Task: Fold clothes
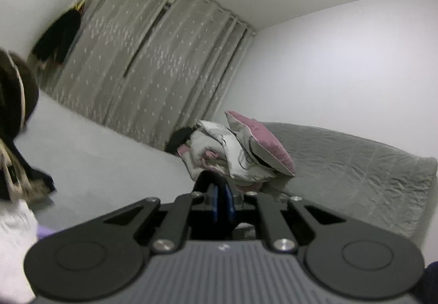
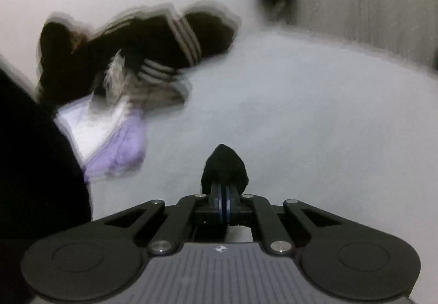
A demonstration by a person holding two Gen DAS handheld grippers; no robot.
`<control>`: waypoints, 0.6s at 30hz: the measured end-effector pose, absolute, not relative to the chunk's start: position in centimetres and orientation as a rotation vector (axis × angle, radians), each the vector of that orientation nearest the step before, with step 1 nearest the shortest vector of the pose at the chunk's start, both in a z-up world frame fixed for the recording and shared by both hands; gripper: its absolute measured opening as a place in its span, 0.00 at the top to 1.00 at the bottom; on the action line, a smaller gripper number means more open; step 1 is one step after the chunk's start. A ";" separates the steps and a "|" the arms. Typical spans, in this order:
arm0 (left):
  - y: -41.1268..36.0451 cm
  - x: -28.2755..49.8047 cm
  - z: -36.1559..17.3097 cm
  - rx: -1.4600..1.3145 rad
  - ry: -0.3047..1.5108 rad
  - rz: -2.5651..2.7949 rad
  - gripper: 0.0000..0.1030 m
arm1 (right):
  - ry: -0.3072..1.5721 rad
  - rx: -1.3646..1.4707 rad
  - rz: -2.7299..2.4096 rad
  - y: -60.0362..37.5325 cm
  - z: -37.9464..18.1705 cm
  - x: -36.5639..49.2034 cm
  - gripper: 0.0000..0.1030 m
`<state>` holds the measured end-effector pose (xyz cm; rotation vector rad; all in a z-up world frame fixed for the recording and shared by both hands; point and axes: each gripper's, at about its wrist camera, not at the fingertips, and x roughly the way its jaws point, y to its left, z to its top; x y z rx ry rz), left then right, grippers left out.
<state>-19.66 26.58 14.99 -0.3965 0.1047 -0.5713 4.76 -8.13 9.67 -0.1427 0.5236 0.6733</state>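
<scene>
My right gripper (image 2: 224, 191) is shut, and a bunch of black garment (image 2: 224, 164) sticks out past its blue pads, above the pale bed sheet (image 2: 301, 112). My left gripper (image 1: 219, 194) is shut too, with a small fold of black cloth (image 1: 209, 179) at its tips. A wide black mass (image 2: 41, 153) fills the left edge of the right wrist view; I cannot tell whether it is the same garment. The right wrist view is blurred.
A heap of clothes lies on the bed: a dark brown piece with white stripes (image 2: 153, 44), a white piece (image 2: 90, 126) and a lilac one (image 2: 120, 150). A pink pillow (image 1: 260, 139) leans on folded bedding (image 1: 219, 150) by a grey quilted headboard (image 1: 356, 167). Grey curtains (image 1: 164, 57) hang behind.
</scene>
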 end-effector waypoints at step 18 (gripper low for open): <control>21.3 -4.1 5.9 -0.151 0.933 -0.151 0.93 | 0.680 0.016 0.049 -28.1 6.8 3.2 0.94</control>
